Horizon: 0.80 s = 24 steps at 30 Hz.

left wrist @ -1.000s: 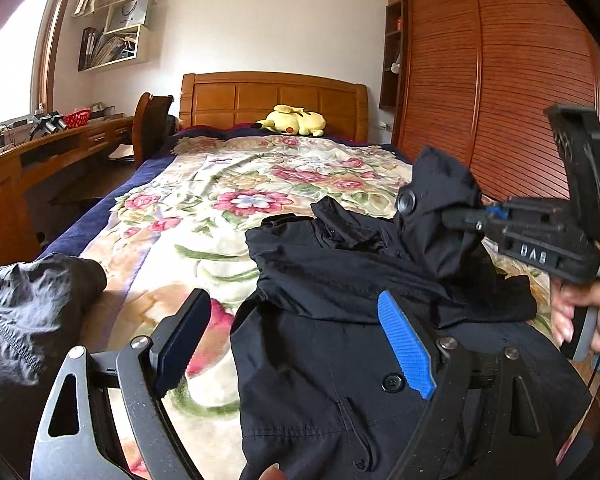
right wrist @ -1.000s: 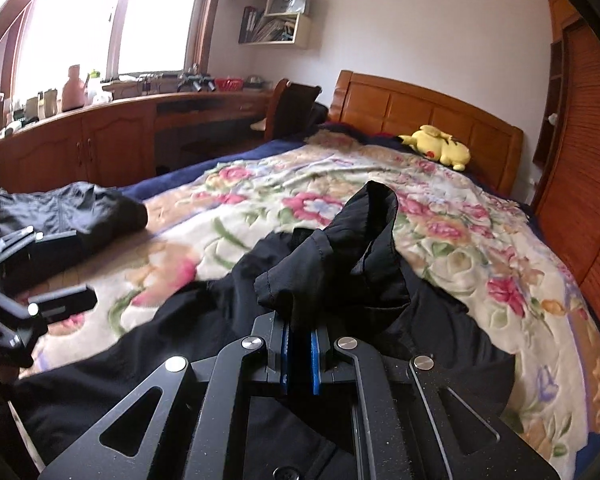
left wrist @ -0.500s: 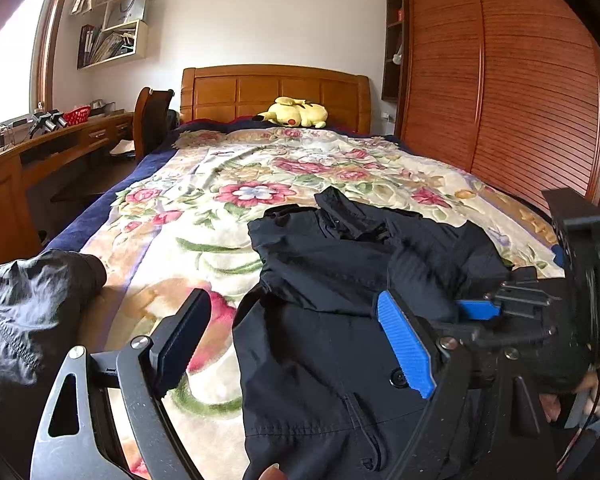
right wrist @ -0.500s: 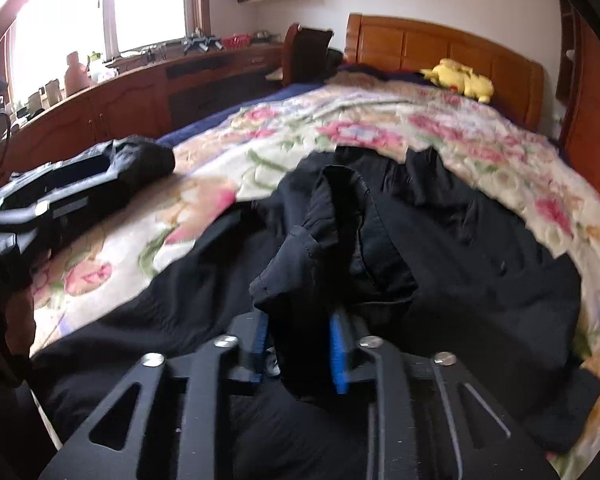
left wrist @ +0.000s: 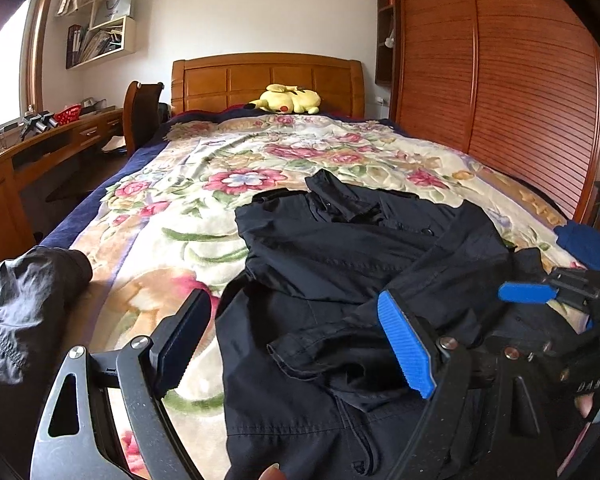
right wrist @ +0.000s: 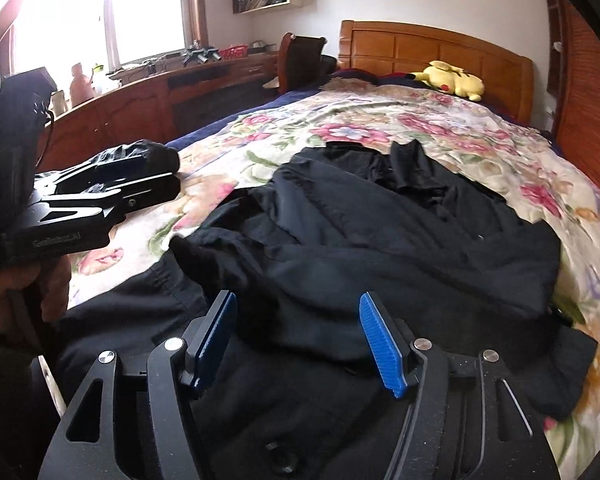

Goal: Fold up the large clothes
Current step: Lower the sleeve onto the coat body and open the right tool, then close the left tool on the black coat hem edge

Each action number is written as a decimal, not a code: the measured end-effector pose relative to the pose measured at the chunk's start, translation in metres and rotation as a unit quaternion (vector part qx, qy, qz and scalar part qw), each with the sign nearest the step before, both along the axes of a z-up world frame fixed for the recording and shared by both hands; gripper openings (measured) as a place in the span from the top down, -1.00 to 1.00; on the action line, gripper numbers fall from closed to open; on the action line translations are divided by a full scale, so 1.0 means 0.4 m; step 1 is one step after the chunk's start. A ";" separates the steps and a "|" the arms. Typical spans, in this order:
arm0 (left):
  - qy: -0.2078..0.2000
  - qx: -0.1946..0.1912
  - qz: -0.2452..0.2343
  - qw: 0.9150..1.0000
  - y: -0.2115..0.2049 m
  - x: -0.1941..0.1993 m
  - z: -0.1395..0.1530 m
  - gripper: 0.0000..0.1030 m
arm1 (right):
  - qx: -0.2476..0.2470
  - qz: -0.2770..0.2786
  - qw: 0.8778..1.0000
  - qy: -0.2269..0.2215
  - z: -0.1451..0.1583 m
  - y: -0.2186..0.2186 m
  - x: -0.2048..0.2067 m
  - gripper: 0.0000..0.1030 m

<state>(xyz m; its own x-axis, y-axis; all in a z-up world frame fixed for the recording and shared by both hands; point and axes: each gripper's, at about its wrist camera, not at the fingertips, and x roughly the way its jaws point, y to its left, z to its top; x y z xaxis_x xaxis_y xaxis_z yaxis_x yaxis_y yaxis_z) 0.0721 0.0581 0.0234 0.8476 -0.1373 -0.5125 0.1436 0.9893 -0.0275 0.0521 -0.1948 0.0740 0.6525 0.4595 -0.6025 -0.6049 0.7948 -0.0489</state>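
A large black coat (left wrist: 340, 264) (right wrist: 380, 232) lies on the floral bedspread (left wrist: 204, 200), its sleeve folded across the body. My left gripper (left wrist: 296, 344) hovers open over the coat's lower left part, nothing between its pads. My right gripper (right wrist: 300, 340) is low over the coat's near part; its jaws are opening and the blue pads stand apart, clear of the cloth. The right gripper (left wrist: 540, 292) also shows at the right edge of the left wrist view. A hand holds the left gripper (right wrist: 80, 200) at the left of the right wrist view.
A second dark garment (left wrist: 16, 312) is bunched at the bed's left edge. A yellow plush toy (left wrist: 288, 100) lies by the wooden headboard (left wrist: 266, 80). A desk (right wrist: 148, 104) and chair (left wrist: 142, 116) stand left of the bed, a slatted wardrobe (left wrist: 500, 80) right.
The right gripper lowered the raised sleeve onto the coat and let go of it, its pads parting. The left gripper stayed open and barely moved.
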 end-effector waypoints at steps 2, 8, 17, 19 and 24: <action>0.003 0.002 -0.002 1.000 -0.006 0.002 -0.005 -0.67 | -0.010 -0.027 1.000 -0.009 -0.005 -0.019 0.014 -0.28; 0.023 0.010 -0.011 1.000 -0.028 -0.003 -0.035 -0.67 | -0.019 -0.096 0.995 -0.012 -0.045 -0.042 0.088 -0.28; 0.054 0.024 -0.028 0.998 -0.067 -0.020 -0.091 -0.67 | 0.015 -0.108 0.994 -0.003 -0.120 -0.021 0.109 -0.28; 0.059 0.027 -0.034 0.997 -0.074 -0.021 -0.100 -0.67 | 0.013 -0.102 0.995 0.004 -0.125 -0.019 0.115 -0.28; 0.062 0.024 -0.043 0.997 -0.081 -0.022 -0.106 -0.44 | 0.018 -0.103 0.995 -0.001 -0.121 -0.031 0.100 -0.28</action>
<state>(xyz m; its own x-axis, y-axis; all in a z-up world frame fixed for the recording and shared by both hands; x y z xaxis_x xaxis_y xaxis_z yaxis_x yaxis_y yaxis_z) 0.0635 0.0257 -0.0189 0.7633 -0.1789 -0.6208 0.2263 0.9741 -0.0025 0.0919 -0.2070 0.0255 0.7363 0.3379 -0.5863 -0.4290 0.9031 -0.0184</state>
